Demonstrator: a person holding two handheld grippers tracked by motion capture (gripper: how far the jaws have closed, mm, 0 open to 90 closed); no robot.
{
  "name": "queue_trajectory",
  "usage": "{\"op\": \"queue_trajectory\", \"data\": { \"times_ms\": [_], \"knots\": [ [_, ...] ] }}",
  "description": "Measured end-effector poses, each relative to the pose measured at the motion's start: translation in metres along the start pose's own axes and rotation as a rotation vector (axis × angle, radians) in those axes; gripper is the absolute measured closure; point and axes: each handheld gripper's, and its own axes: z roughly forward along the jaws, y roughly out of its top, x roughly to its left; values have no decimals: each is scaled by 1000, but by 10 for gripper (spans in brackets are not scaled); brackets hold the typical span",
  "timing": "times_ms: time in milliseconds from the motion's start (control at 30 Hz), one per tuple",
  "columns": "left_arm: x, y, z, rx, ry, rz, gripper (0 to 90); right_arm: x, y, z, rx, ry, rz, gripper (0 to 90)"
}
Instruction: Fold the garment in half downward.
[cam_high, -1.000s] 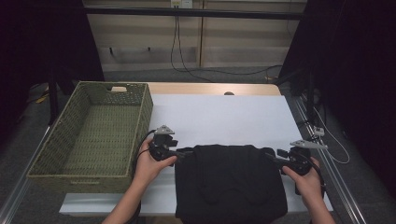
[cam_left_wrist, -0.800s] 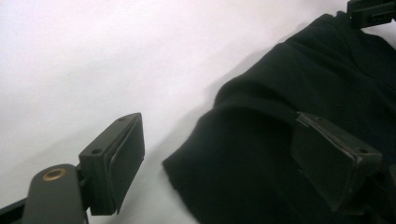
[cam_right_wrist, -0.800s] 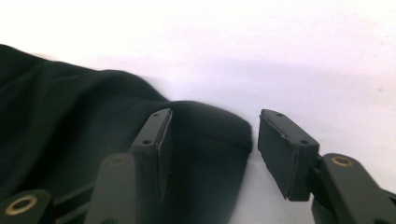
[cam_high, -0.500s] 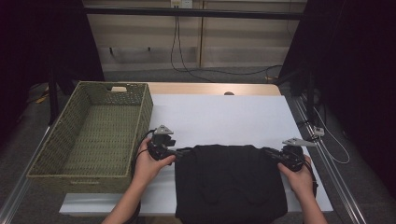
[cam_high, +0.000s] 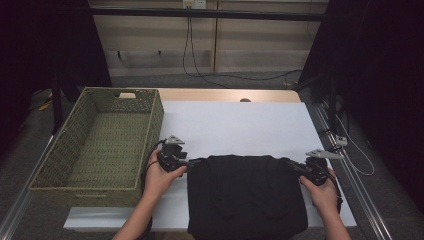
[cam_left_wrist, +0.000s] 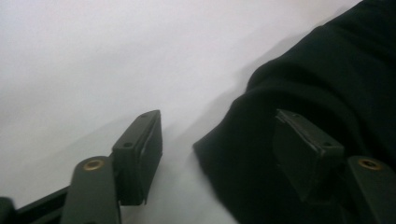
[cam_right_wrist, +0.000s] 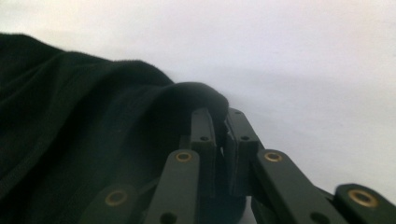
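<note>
A black garment (cam_high: 247, 195) lies folded on the white table (cam_high: 240, 125), near the front edge. My left gripper (cam_high: 192, 161) is at its far left corner. Its jaws have just been closing and stand open, one finger (cam_left_wrist: 140, 149) on the bare table and the other over the dark cloth (cam_left_wrist: 327, 70), with the corner between them. My right gripper (cam_high: 292, 167) is at the far right corner. Its jaws (cam_right_wrist: 219, 116) have just been closing and are shut on a pinched fold of the black garment (cam_right_wrist: 70, 102).
A green woven basket (cam_high: 65, 140) stands at the table's left side, close to my left hand. Bare white table lies beyond the garment. Cables hang at the back wall and trail along the right rail (cam_high: 350, 150).
The right gripper's jaws have closed onto the garment's far right corner. The left jaws look a little narrower around the left corner. Both hands have stayed almost where they were.
</note>
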Motion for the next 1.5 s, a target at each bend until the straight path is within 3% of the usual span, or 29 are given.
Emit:
{"op": "queue_trajectory", "data": {
  "times_ms": [133,267,367,467,567,700,733,833,933,1067,1300,1333,1500],
  "knots": [
    [0,-1,1,5,13,-3,400,0,-1,0,1,5,-4,837],
    [-5,-2,1,32,-10,16,541,4,0,-1,-4,11,-10,837],
    [-6,-3,-1,52,-21,2,670,4,1,-2,-5,10,-11,836],
    [-8,-4,-3,71,-3,7,788,3,0,-3,-9,9,-6,836],
    [-11,-1,-3,87,25,26,844,1,0,-5,-23,7,6,837],
    [-11,5,-6,90,78,44,868,-2,3,-8,-58,0,28,840],
    [-9,7,-7,81,68,31,869,-4,5,-8,-66,3,34,841],
    [-7,15,-7,61,84,18,872,-7,8,-8,-70,-8,30,842],
    [-7,25,-3,56,118,39,874,-10,12,-4,-72,-24,30,844],
    [-3,41,-6,21,158,22,876,-16,19,-2,-71,-54,28,846],
    [11,58,-4,15,164,6,876,-24,37,0,-83,-79,27,846],
    [12,59,-2,-2,168,-6,876,-24,39,1,-82,-86,22,847],
    [21,65,5,10,176,-22,876,-24,51,7,-66,-106,-9,846]
  ]
}}
